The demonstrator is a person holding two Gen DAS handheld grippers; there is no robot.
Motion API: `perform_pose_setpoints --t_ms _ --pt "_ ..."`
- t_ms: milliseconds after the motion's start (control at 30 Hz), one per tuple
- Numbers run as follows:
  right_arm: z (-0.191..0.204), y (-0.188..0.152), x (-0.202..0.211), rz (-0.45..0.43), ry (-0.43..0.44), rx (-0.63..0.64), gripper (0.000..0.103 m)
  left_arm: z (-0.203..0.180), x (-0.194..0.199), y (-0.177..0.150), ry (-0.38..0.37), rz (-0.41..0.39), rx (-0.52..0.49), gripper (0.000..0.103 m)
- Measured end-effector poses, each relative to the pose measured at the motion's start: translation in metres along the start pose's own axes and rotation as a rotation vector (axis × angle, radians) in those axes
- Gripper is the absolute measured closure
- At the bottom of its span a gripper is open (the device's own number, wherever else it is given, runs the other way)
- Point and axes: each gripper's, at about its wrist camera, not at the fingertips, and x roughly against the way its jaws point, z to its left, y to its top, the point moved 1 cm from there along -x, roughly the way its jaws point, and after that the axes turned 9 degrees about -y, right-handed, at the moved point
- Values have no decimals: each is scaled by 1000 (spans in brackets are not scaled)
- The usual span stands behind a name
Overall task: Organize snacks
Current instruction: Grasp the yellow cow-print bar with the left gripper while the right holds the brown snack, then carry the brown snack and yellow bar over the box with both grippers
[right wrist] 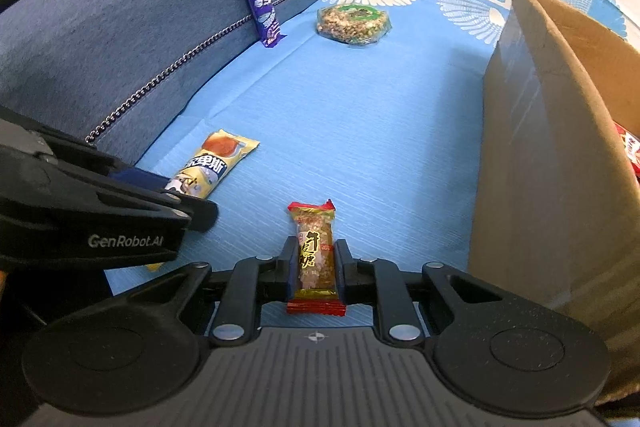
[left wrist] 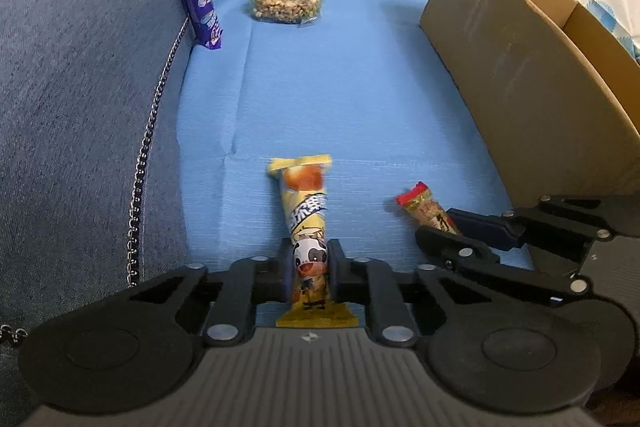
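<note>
A yellow snack pack [left wrist: 306, 203] with a cartoon cow lies lengthwise on the blue cloth [left wrist: 340, 99]. My left gripper [left wrist: 309, 255] is shut on its near end, both pads pressing the wrapper. The same pack [right wrist: 216, 159] shows at the left of the right wrist view, with the left gripper [right wrist: 180, 197] on it. My right gripper [right wrist: 316, 255] is shut on a red-ended nut candy bar [right wrist: 314, 227]. In the left wrist view the candy bar [left wrist: 416, 203] sticks out of the right gripper [left wrist: 438, 225] at lower right.
A purple bar [right wrist: 262, 11] leans on the dark blue sofa cushion [right wrist: 140, 27]. A round packed nut cake [right wrist: 354, 23] lies at the far end. An open cardboard box [right wrist: 532, 147] stands on the right, with a red pack [right wrist: 632, 151] inside.
</note>
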Motion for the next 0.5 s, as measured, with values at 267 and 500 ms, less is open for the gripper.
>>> perform_pose_setpoints --t_ms 267,500 --pt "-3 0 23 -83 -8 -15 85 9 19 -2 -59 -106 47 88" --pt "-6 8 58 -177 -14 -2 85 11 37 -4 -115 -210 65 88"
